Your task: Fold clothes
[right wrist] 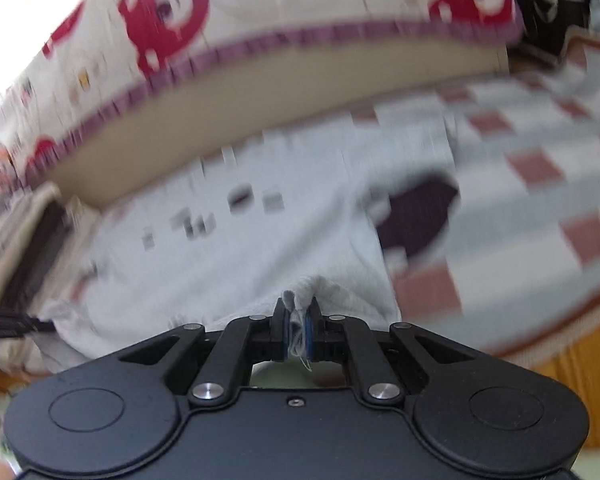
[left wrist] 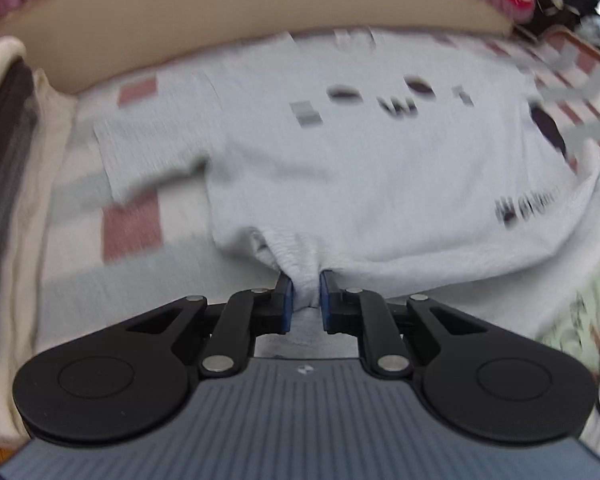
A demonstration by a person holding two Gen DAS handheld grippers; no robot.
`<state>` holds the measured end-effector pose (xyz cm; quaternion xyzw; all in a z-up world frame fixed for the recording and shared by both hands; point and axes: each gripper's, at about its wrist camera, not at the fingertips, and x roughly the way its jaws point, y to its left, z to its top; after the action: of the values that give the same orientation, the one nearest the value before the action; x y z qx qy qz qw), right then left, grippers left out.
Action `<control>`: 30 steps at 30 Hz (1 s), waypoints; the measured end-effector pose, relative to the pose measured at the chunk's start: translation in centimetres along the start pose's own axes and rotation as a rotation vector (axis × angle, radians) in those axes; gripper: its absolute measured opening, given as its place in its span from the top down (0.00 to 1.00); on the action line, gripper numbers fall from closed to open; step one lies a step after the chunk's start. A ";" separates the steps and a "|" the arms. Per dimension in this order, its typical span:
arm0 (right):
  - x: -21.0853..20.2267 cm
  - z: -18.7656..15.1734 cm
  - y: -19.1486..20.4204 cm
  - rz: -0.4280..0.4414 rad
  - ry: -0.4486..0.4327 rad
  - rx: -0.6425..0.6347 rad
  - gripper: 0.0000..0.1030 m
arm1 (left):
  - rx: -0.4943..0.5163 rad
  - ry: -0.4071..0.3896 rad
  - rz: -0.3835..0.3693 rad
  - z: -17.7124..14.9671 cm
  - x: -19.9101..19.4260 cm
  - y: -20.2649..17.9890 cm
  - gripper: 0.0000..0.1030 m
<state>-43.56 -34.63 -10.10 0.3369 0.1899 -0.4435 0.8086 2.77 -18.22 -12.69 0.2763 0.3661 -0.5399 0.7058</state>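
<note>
Our left gripper (left wrist: 305, 298) and right gripper (right wrist: 299, 330) each pinch the near hem of the pale t-shirt (left wrist: 340, 168); soft, light, floppy, best held at corners.

pale grey shirt (left wrist: 340, 168) with dark print ahead of the black, blue-padded left gripper (left wrist: 305, 296); beyond lies a red, grey and white checked blanket (right wrist: 540, 200).

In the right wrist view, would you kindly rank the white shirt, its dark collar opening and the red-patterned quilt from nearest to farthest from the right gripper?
1. White shirt: its hem is pinched between the fingers of the right gripper.
2. Dark collar opening: ahead, to the right.
3. Red-patterned quilt: farthest, across the top, beyond the tan mattress edge.
</note>
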 end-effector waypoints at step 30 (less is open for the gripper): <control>9.2 3.0 -1.6 -0.432 0.096 0.097 0.84 | 0.055 0.039 -0.117 1.1 7.4 0.8 0.36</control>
<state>-39.99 -42.83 -14.15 0.3479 0.2743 -0.5982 0.6677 4.90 -22.97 -18.10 0.2843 0.3803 -0.5847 0.6578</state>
